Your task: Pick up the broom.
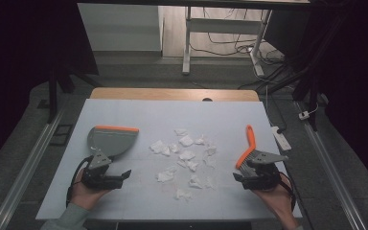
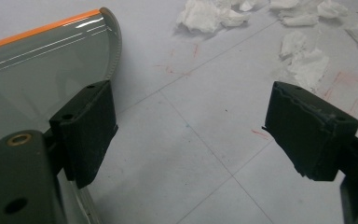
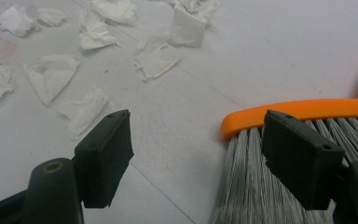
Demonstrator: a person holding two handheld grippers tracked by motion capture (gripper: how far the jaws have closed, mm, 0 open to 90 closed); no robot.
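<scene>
On the worktop (image 1: 139, 115) the left claw (image 1: 120, 176) rests near the front edge with its jaws spread and nothing between them; in the left gripper view (image 2: 191, 135) bare surface shows between the two black pads. Just beyond it lies the dustpan (image 1: 108, 140), grey with an orange lip, and in the left gripper view the pan (image 2: 37, 79) sits partly behind the left jaw, though whether that jaw touches it is hard to tell. The right claw (image 1: 242, 178) is also spread and holds nothing. The brush (image 1: 247, 148), orange-handled with grey bristles, lies at the right side of the worktop, bristle end toward that claw; in the right gripper view (image 3: 198, 154) the brush (image 3: 307, 109) runs behind the right jaw, over its bristles. Between pan and brush, crumpled paper scraps (image 1: 187, 155) lie scattered across the middle of the worktop, well apart from both claws.
</scene>
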